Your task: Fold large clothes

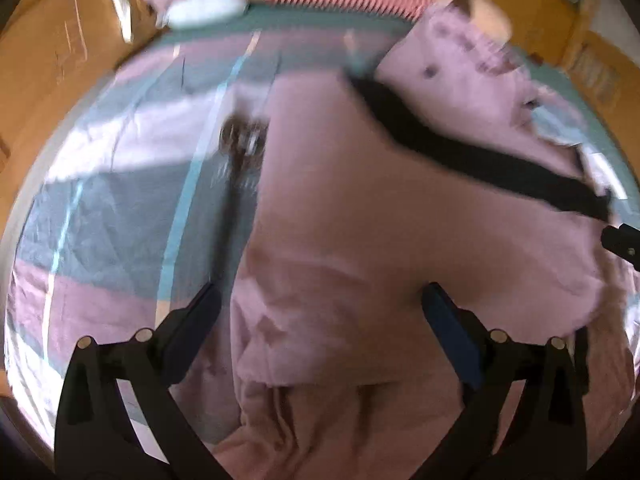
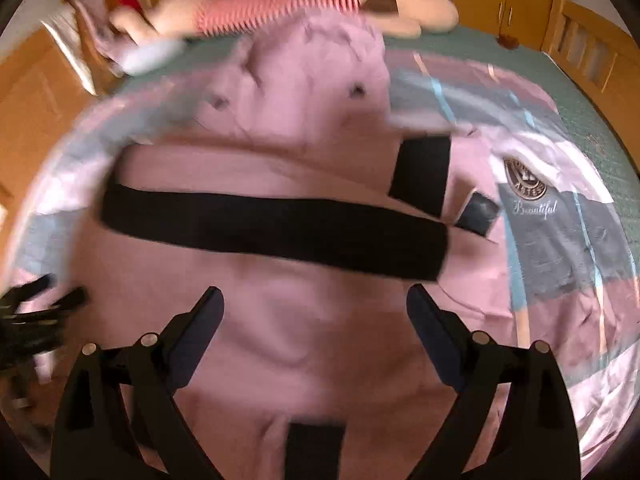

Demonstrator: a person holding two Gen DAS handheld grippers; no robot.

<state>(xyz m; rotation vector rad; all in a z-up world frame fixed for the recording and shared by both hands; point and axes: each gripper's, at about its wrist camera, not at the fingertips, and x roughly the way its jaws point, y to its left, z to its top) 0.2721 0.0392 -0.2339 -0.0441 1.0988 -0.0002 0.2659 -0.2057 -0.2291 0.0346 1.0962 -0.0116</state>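
Observation:
A large pink hooded garment (image 1: 340, 200) (image 2: 300, 128) lies spread on a bed, its hood (image 2: 320, 52) at the far end. A broad black stripe (image 2: 272, 224) (image 1: 460, 148) runs across it, and a black cuff (image 2: 424, 172) lies folded over on the right. My left gripper (image 1: 320, 292) hovers open over the garment's crumpled left edge, with nothing between its fingers. My right gripper (image 2: 316, 292) hovers open over the garment's middle, just short of the stripe, also holding nothing. The left gripper (image 2: 36, 300) shows blurred at the left rim of the right wrist view.
The bed cover (image 1: 120, 200) has pink, grey and pale blocks with a printed emblem (image 2: 528, 184). A plush toy in a red-and-white striped top (image 2: 280, 4) lies along the far edge. Wooden furniture (image 2: 580, 40) and a brown panel (image 1: 52, 60) surround the bed.

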